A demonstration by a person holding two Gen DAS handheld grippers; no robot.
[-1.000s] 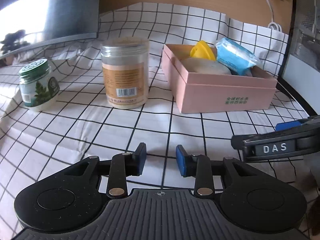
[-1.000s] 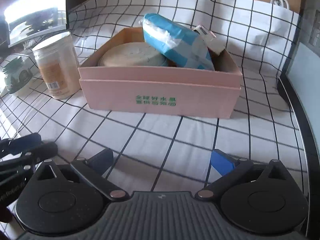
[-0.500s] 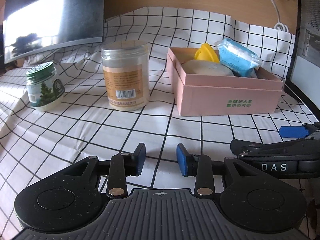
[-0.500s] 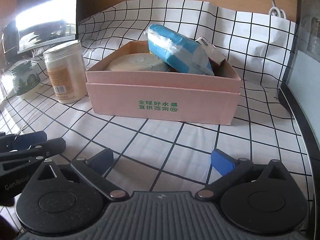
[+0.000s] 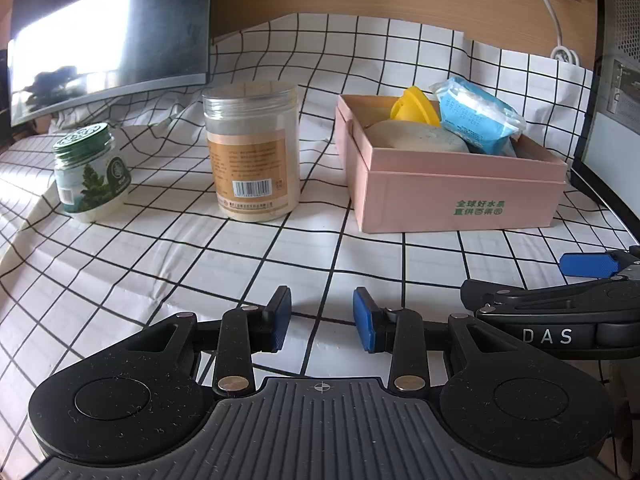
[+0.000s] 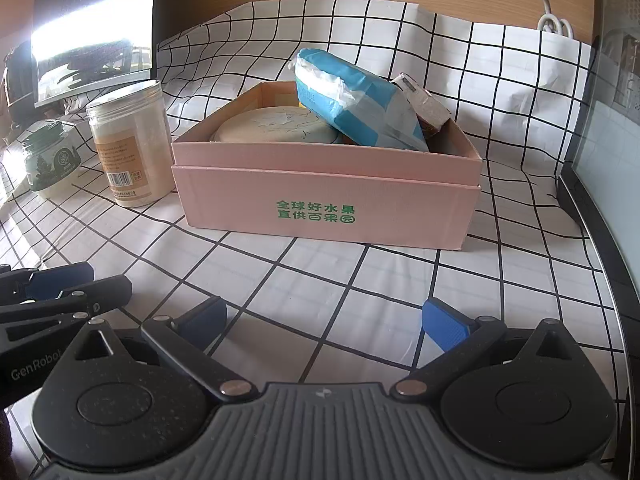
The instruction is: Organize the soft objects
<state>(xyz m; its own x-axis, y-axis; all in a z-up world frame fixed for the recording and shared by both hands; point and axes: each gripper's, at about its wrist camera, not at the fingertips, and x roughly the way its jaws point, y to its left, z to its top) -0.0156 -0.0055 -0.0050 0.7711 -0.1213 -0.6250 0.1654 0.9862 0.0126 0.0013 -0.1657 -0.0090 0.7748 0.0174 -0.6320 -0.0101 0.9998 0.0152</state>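
Observation:
A pink cardboard box (image 5: pixel 460 196) (image 6: pixel 328 204) stands on the checked cloth. Inside it lie a round beige cushion (image 5: pixel 416 140) (image 6: pixel 276 126), a blue-and-white soft pack (image 5: pixel 476 116) (image 6: pixel 356 104) leaning on it, a yellow piece (image 5: pixel 414 106) and a small white packet (image 6: pixel 420 98). My left gripper (image 5: pixel 322 316) hovers over the cloth in front of the box, open, its blue pads a narrow gap apart with nothing between them. My right gripper (image 6: pixel 320 318) stands wide open and empty, nearer the box's front. Each gripper shows at the edge of the other's view.
A tall clear jar (image 5: pixel 252 152) (image 6: pixel 130 144) with a tan label stands left of the box. A small green-lidded jar (image 5: pixel 90 172) (image 6: pixel 50 164) sits further left. A dark monitor (image 5: pixel 108 40) rises behind them. A dark raised edge (image 6: pixel 592 220) borders the cloth on the right.
Both views have tilted up a little, so the box and jars sit lower in the frames. Neither gripper's jaw gap has visibly changed.

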